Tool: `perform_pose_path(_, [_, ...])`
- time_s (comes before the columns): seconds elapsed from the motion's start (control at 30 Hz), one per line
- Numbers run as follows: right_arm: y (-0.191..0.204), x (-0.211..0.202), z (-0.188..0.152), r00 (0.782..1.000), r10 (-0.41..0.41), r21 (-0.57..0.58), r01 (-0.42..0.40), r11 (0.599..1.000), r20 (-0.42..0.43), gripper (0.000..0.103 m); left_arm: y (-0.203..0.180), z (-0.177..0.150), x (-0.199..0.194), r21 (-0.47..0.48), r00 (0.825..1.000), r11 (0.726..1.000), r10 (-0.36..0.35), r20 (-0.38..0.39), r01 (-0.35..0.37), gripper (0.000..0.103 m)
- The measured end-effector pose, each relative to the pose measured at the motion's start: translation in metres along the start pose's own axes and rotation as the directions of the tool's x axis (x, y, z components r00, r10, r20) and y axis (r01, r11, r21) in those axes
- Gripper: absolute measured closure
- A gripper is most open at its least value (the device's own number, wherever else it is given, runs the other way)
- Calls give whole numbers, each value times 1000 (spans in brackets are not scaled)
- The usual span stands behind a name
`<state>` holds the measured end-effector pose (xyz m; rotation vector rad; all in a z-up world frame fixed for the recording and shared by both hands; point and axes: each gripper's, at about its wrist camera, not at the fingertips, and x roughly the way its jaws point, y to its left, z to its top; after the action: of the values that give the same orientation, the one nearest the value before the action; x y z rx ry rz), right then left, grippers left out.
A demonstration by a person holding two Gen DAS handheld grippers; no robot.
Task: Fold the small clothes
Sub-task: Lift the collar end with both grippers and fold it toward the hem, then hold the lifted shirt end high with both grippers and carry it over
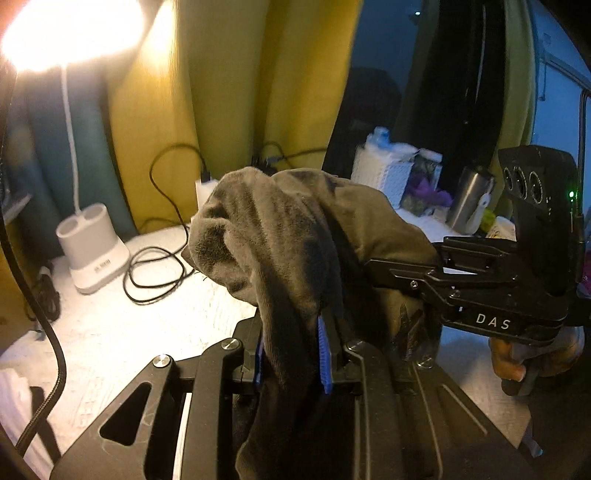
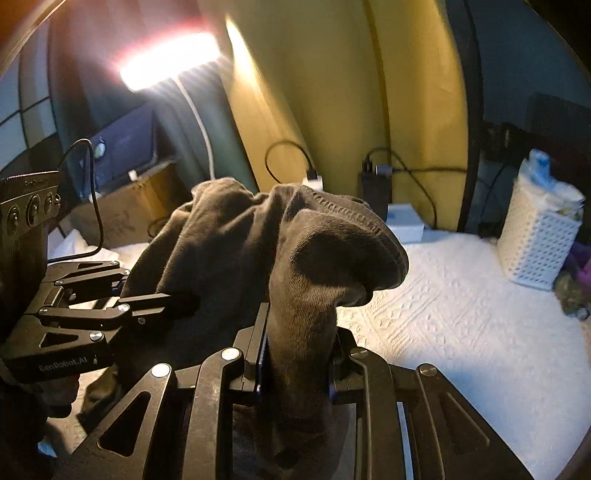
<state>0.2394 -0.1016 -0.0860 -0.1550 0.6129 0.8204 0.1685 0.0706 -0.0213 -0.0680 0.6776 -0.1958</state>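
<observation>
lamp (image 1: 70,33) head blown out by glare, garment (image 1: 280,240) hiding both tools' tips

White letters "DAS" stand on the side of the black two-finger right gripper (image 1: 373,267), at the right edge of the left wrist view. In the right wrist view, "GenRobot.AI" is printed pale on the body of the black left gripper (image 2: 184,301) at lower left, and "GenRobot" shows faintly on its camera head above. The white lamp base (image 1: 92,251) carries a small dark label, too blurred to read.
</observation>
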Motion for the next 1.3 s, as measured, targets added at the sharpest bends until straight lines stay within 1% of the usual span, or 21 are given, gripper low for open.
perform_pose_path(0.33, [25,-64,-5,994,2,-34,2,999,107,80,-28,-2,-60,15,994,1000,16,105,-17,83])
perform_pose_path(0.57, [47,-112,-4,981,-3,-57,14,998,191,80,-50,-2,-100,52,984,998,15,177,-24,83])
perform_pose_path(0.7, [64,-138,-6,974,-4,-90,25,996,227,80,-59,-5,-122,51,978,998,17,208,-28,83])
perform_pose_path(0.83, [81,-163,-5,964,4,-135,34,990,266,80,-63,-9,-143,52,969,998,28,245,-42,83])
perform_pose_path(1.03, [111,-196,-4,946,39,-208,31,978,323,80,-63,-17,-174,59,954,996,45,298,-65,84])
perform_pose_path(1.3, [151,-219,-5,931,106,-273,-7,962,350,80,-51,-32,-214,44,931,994,80,357,-103,84])
